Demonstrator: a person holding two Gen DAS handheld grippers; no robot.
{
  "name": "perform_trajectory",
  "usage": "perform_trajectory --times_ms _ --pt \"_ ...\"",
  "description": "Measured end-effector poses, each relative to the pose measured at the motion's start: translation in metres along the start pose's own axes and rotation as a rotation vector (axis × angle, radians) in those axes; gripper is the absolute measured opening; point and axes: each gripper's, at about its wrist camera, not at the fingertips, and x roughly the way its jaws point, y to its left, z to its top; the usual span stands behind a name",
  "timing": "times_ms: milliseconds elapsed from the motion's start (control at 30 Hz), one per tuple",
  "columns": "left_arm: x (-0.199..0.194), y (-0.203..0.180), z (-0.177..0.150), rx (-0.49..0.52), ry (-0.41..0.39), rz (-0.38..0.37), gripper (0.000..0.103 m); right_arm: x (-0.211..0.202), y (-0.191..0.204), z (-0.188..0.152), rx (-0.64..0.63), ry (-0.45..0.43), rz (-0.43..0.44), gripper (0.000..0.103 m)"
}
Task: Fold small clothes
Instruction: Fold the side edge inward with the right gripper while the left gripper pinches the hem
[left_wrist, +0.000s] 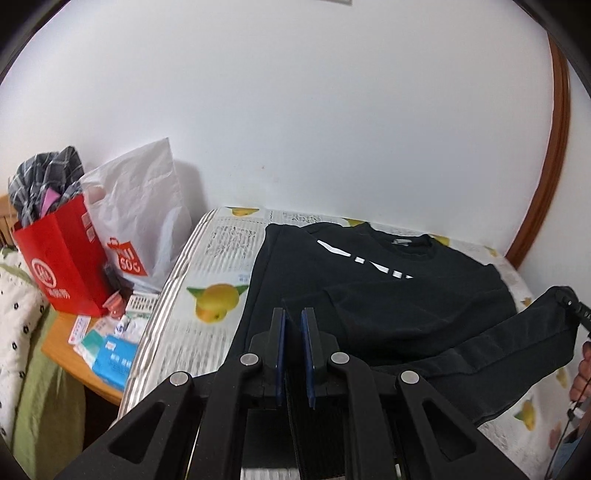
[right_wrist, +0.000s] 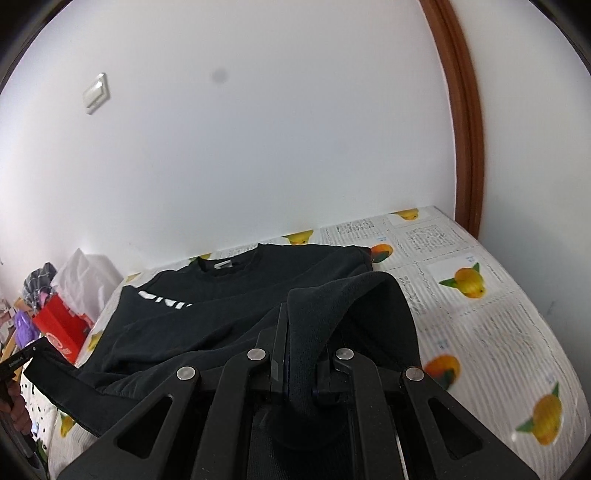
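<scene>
Gripping black sweatshirt (right_wrist: 236, 314) hem — both tongs (right_wrist: 301, 332), garment stretched between.

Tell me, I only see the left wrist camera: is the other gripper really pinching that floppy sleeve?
Observer: Yes. The right gripper is shut on the sleeve cuff, and fabric bunches between its fingers.
Operator: Is mine holding anything?
Observer: The black sweatshirt hem stretches taut up to the left gripper.
Operator: Anything hiding by the red bag?
Observer: A purple thing sits right beside it.
</scene>
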Motion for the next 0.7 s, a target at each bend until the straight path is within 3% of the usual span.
perform_trajectory --times_ms 400,533,700 --pt "0.073 -0.01 0.018 0.058 0.049 0.093 0.008 0.087 -0.011 0.006 -0.007 0.098 -0.05 0.008" --pt "0.09 -0.006 0.017 0.067 0.071 0.134 0.004 0.11 -0.016 -0.001 -0.014 0.138 -0.074 0.008" --pt "0.104 -0.002 0.013 0.054 0.1 0.112 0.004 0.132 -0.019 -0.009 -0.017 0.179 -0.1 0.008"
